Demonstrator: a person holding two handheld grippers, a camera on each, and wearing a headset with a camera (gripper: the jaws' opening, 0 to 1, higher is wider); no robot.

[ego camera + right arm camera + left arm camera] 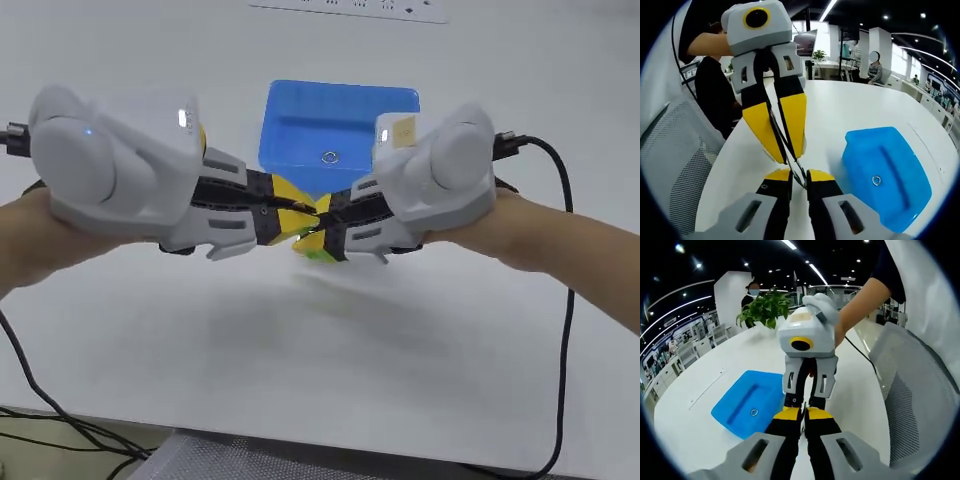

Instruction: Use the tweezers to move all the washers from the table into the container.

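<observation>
Held nose to nose above the tabletop [330, 350], just in front of the container [300, 115], seemingly to pass or re-seat the tweezers [789, 152] before any picking. Pinched between the narrow jaws of the left hand-held gripper [300, 212], with the far end reaching into the slit-like gap of the right hand-held gripper [322, 222]; impossible to tell whether clamped there too. Already lying in the container's hollow: one washer [330, 158].
</observation>
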